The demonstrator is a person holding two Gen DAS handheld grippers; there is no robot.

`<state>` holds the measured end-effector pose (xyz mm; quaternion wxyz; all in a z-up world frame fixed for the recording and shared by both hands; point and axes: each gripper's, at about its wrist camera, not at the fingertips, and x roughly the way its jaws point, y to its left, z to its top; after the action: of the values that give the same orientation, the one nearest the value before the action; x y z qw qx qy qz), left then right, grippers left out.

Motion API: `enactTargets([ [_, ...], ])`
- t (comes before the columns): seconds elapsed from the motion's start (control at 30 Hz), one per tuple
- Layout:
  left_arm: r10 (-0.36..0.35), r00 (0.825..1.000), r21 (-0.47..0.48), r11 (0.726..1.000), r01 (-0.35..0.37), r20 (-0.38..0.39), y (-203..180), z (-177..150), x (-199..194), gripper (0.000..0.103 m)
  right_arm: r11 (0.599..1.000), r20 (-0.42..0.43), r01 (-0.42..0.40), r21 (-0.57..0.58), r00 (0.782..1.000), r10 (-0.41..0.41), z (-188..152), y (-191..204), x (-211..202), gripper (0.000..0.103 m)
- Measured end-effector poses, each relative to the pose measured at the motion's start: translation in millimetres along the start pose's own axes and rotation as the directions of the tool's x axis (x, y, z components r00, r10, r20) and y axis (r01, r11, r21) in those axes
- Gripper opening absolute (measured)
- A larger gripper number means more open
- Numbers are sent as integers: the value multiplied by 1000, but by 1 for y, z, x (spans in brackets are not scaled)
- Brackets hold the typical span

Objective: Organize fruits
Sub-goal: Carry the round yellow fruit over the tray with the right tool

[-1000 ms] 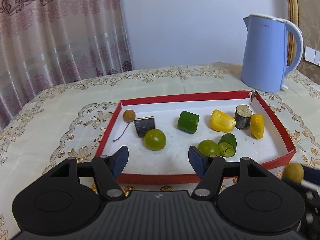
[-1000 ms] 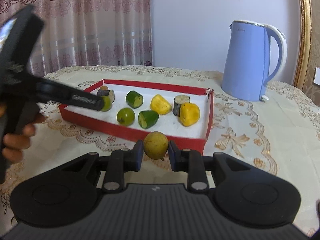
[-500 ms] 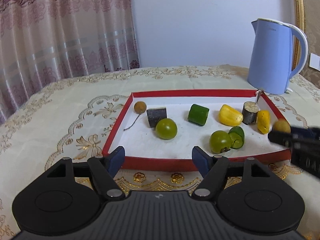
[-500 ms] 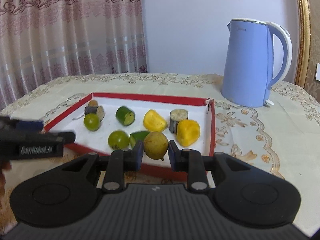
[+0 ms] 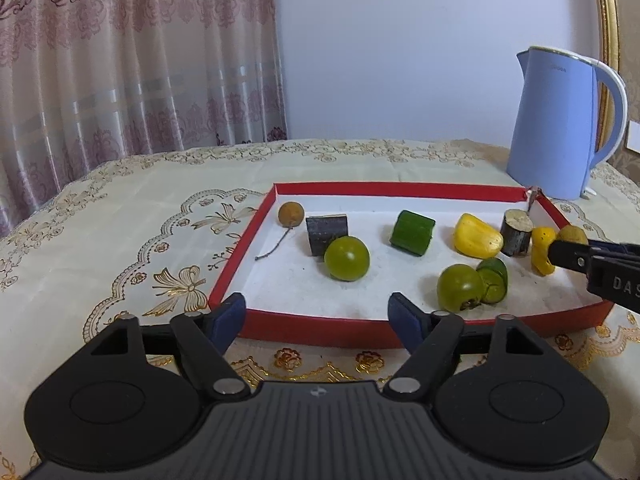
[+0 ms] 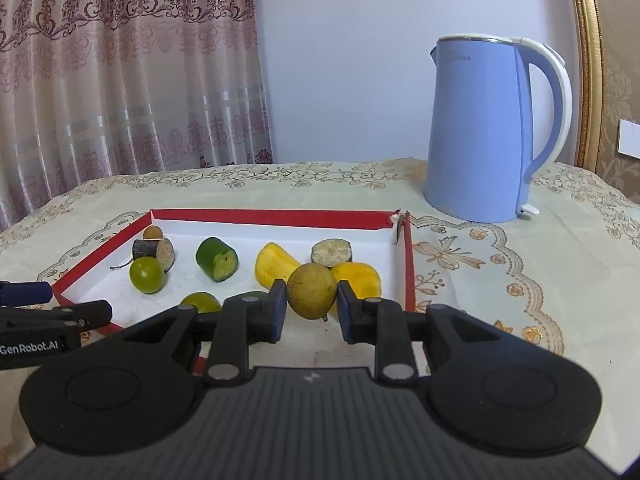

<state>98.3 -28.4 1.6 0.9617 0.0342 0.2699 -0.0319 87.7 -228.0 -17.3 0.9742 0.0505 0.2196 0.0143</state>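
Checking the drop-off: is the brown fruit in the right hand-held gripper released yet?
Not released: the right hand-held gripper is shut on the brown fruit, over the red tray.

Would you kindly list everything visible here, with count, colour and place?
tray: one, red rim, white floor, on the tablecloth
brown round fruits: two; one in the tray's far left corner, one held
green round fruits: two, in the tray
cucumber pieces: two, green, in the tray
dark-skinned cut pieces: two, in the tray
yellow pieces: two, tray's right side
kettle: one, light blue, behind the tray
tablecloth: one, cream, gold embroidery
curtain: pink patterned, left background
left claw: open, empty
right claw: shut on a brown round fruit
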Motion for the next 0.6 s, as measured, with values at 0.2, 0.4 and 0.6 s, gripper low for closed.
enactTargets([
  [0.2, 12, 1000, -12, 1000, -11, 19, 4, 2, -1, 83, 1000, -8, 5, 26, 1000, -5, -4, -9, 5, 25],
  [0.4, 45, 998, -3, 999, -45, 38, 5, 1, -2, 83, 1000, -26, 6, 25, 1000, -5, -8, -7, 10, 25],
  [0.6, 46, 998, -8, 999, -45, 36, 7, 0, -2, 83, 999, -35, 11, 41, 999, -10, -10, -9, 12, 25],
])
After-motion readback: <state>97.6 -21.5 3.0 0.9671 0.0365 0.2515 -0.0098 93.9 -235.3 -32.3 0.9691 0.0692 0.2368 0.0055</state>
